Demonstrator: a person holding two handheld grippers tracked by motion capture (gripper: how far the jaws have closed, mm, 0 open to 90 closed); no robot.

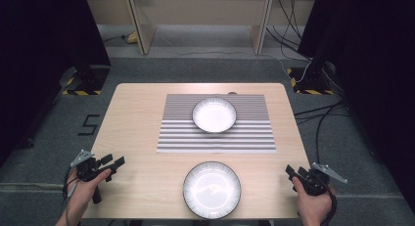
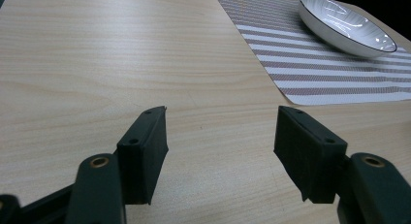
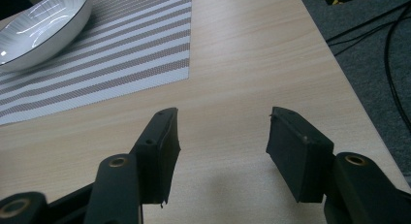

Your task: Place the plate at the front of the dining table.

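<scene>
A: Room first?
B: Grey carpet floor [image 1: 54,138], black curtains both sides, wooden frame legs at the back, cables [image 1: 323,113] trailing right of the table.

A: Surface?
B: Light wood tabletop [image 1: 132,118], rectangular, long axis left to right. Bare wood along left and right edges, wide free strips there.

A: On it?
B: Striped placemat [image 1: 244,133], centred toward the far edge, long axis parallel to the tabletop's long edges, stripes running the same way. Near edge of mat well clear of the near tabletop edge.

A: Dishes?
B: Two round white plates with dark rims, so no long axis. Larger plate [image 1: 212,189] on bare wood at the middle of the near edge, rim almost at that edge. Smaller bowl-like plate [image 1: 214,115] on the mat's far half, centred. Both upright, open side up, well apart.

A: Grippers?
B: Left gripper [image 1: 115,164] at the near left corner, held in a hand, pointing right and slightly forward. Jaws wide apart, nothing between, bare wood under them in the left gripper view.
Right gripper [image 1: 290,171] at the near right corner, pointing left and forward. Jaws wide too, holding nothing. Each well apart from the near plate.
</scene>
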